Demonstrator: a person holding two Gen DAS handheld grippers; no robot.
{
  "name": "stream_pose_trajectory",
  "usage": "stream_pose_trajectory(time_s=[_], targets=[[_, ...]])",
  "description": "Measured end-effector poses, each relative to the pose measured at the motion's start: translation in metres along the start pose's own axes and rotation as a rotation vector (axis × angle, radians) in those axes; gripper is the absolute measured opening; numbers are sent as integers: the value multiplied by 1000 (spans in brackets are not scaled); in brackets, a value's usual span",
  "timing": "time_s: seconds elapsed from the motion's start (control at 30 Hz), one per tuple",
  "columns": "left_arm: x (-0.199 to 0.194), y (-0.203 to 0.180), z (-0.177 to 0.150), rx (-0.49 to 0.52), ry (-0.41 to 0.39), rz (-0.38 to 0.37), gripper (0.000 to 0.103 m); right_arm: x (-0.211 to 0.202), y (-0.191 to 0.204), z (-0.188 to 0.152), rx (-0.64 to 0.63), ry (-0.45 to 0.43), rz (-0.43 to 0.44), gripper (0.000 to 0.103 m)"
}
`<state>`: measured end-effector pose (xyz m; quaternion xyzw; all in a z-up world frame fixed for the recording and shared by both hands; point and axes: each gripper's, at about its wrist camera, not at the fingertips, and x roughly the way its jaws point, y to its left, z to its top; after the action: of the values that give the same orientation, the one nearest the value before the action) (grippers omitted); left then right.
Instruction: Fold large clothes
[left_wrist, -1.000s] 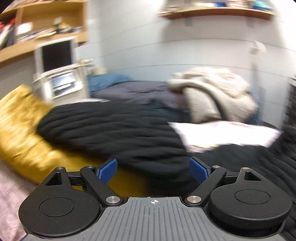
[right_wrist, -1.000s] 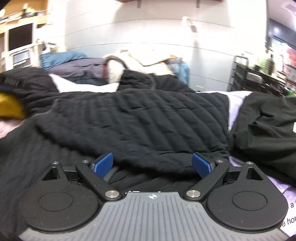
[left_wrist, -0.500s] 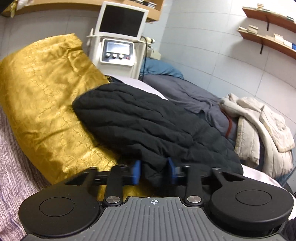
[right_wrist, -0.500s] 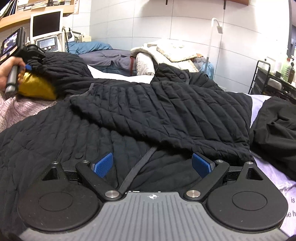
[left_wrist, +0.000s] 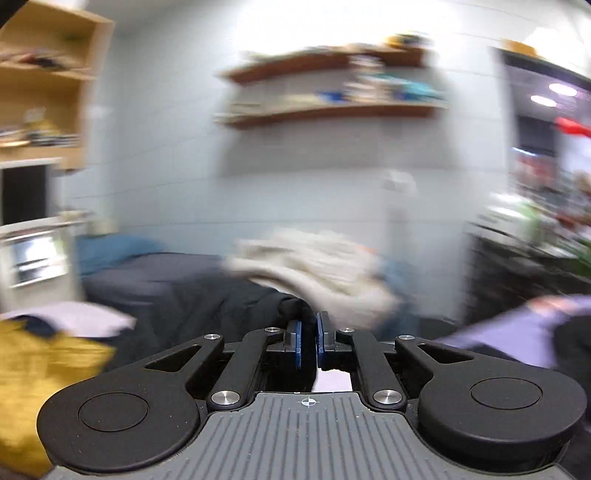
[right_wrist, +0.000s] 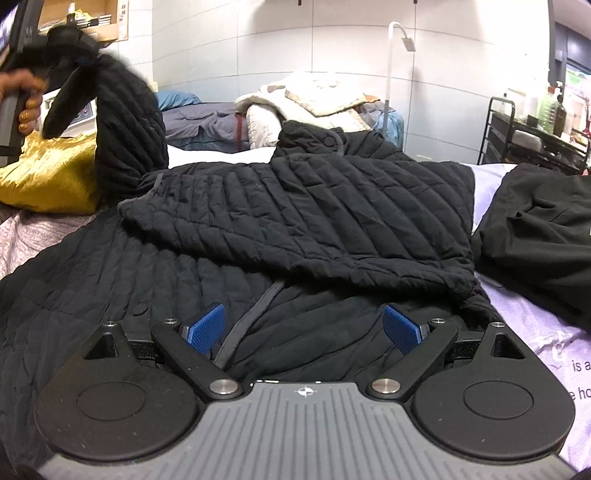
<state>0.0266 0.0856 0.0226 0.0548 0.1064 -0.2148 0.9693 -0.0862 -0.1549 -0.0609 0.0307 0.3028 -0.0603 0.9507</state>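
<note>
So the black quilted jacket (right_wrist: 295, 221) is spread across the bed (right_wrist: 517, 306), one panel already flopped over the middle. Far left, the left gripper (right_wrist: 88, 61) has its fingers clenched on a sleeve (right_wrist: 125, 122) and holds it up in the air above the gold pillow (right_wrist: 48, 177); the left wrist view is super blurry, but the blue fingers (left_wrist: 297, 343) look pinched nearly together on dark fabric. Near side, the right gripper (right_wrist: 304, 326) hovers over the jacket's hem with fingers spread wide, gripping nothing. Another dark garment (right_wrist: 535, 236) sits right.
</note>
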Motion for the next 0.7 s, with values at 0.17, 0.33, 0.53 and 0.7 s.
stream_pose_trajectory(time_s=[0.17,0.33,0.53,0.7], targets=[[24,-97,-63,172,203,-166,48,-3,-10,-3,25,7,-26,93],[54,-124,-122,228,431,-165,63,-9,-25,-5,52,8,-60,93],[34,-118,-114,230,410,-254,103,-6,-41,-1,129,0,-72,93],[-15,-114,-103,192,319,-223,103,-1,-40,7,146,-12,-57,93]])
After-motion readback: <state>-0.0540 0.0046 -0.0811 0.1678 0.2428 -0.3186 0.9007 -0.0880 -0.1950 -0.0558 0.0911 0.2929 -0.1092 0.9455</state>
